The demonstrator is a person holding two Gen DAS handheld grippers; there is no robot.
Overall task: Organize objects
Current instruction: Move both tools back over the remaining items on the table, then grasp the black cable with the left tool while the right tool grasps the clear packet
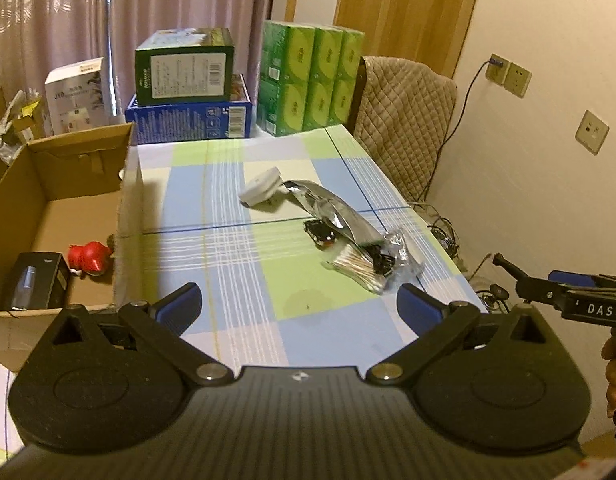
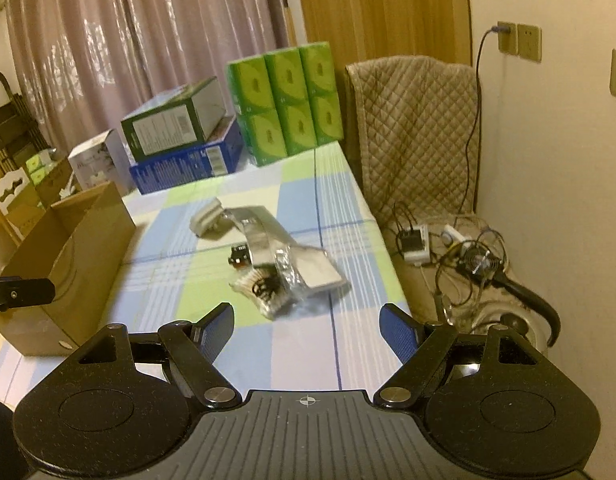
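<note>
Pinkish curtains and a wooden door back a table covered in a blue, green and white checked cloth (image 1: pixel 243 264). Seen from the left wrist, the left gripper (image 1: pixel 299 304) hangs above the near edge of the cloth with its blue-padded fingers (image 1: pixel 179 300) spread wide and nothing between them. Mid-table lies a cluster: a small white folded box (image 1: pixel 261 190), a long silver foil pouch (image 1: pixel 332 210) whose long axis runs from far left to near right, a small black and red item (image 1: pixel 320 233) beside it, and a clear bag of cotton swabs (image 1: pixel 362 270) at the near end. At the left stands an open brown cardboard box (image 1: pixel 59 184), holding a black carton (image 1: pixel 35 280) and a red and white toy (image 1: pixel 89 258). The right gripper (image 1: pixel 504 260) enters at the right edge, its body lettered "DAS"; its jaw state cannot be told here. Print on the green carton (image 1: pixel 183 66) stacked on the blue carton (image 1: pixel 187 118) is too small to read.

From the right wrist, the right gripper (image 2: pixel 305 322) is likewise spread wide and empty above the cloth (image 2: pixel 308 352). The foil pouch (image 2: pixel 279 246) slants the same way, swabs (image 2: pixel 263 292) nearest, white box (image 2: pixel 205 218) farthest. Six green tissue packs (image 2: pixel 285 100) stand at the far edge.
</note>
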